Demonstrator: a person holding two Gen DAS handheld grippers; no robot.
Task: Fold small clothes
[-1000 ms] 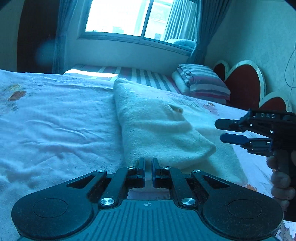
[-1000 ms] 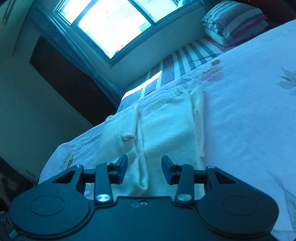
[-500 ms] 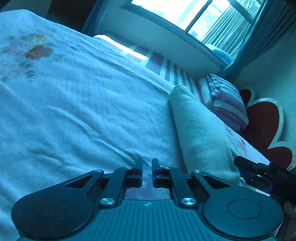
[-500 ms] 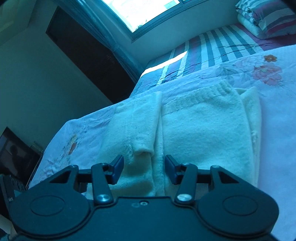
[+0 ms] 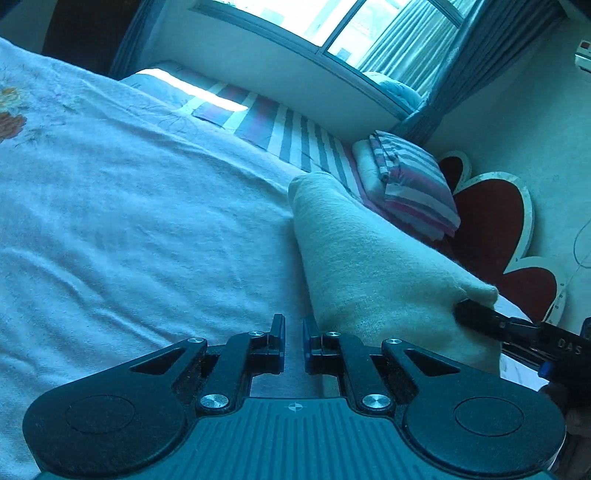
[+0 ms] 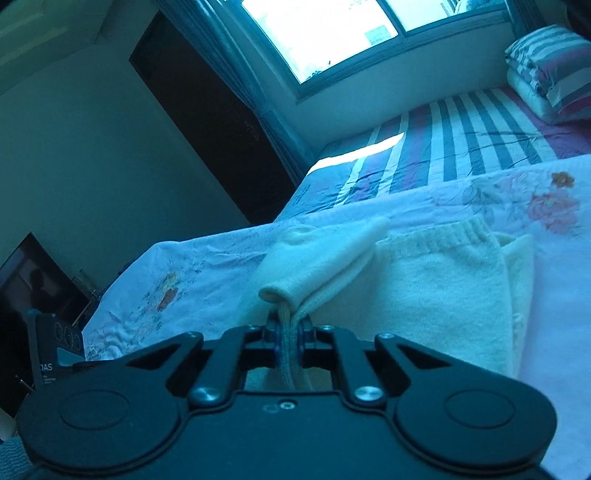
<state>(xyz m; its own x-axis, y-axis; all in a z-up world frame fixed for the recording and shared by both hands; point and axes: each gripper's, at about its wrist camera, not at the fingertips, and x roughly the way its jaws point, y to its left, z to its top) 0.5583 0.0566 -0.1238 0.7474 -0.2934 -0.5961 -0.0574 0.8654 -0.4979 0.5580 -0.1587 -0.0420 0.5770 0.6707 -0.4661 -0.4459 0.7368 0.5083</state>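
A cream knitted garment [image 6: 436, 291] lies partly folded on the floral bedsheet [image 6: 207, 273]. My right gripper [image 6: 290, 332] is shut on a bunched near edge of this garment, and the cloth rises in a ridge from the jaws. In the left wrist view the same garment [image 5: 369, 258] stands lifted at its near right corner, where the right gripper [image 5: 476, 314] pinches it. My left gripper [image 5: 293, 332] hovers low over the bedsheet [image 5: 129, 229], just left of the garment, shut with nothing between its fingers.
A folded striped quilt [image 5: 410, 184] lies at the head of the bed by a red heart-shaped headboard [image 5: 491, 221]. A striped sheet [image 6: 461, 147] runs under the window [image 6: 332, 29]. A dark screen [image 6: 33, 280] stands off the bed's left.
My right gripper closed on the garment's near edge and lifted it. My left gripper swung left across the bed, away from the garment, staying shut.
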